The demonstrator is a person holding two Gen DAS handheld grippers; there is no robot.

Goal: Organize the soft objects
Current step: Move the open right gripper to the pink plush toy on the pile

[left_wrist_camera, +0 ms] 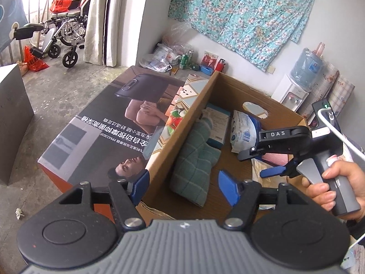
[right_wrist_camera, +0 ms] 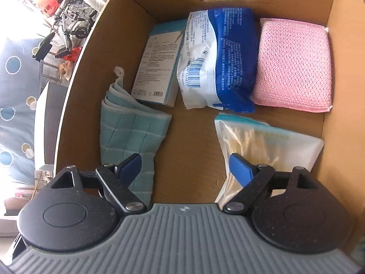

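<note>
While the right gripper (right_wrist_camera: 184,167) hangs over the open cardboard box (right_wrist_camera: 86,68) with its fingers (right_wrist_camera: 239,170) spread wide and nothing held between them, the clear zip bag (right_wrist_camera: 273,141) is seen lying on the box floor directly under the right-hand finger, its long axis running from the near wall toward the pink sponge (right_wrist_camera: 294,66). The folded green towel (right_wrist_camera: 127,134) lies under the other finger, along the opposite wall, with bare cardboard between the two. The left gripper (left_wrist_camera: 182,183) is held at the box's near edge, its fingers (left_wrist_camera: 228,190) roughly half open and empty, the towel just ahead of them. The right hand is judged nearer the bag, the left nearer the towel
</note>
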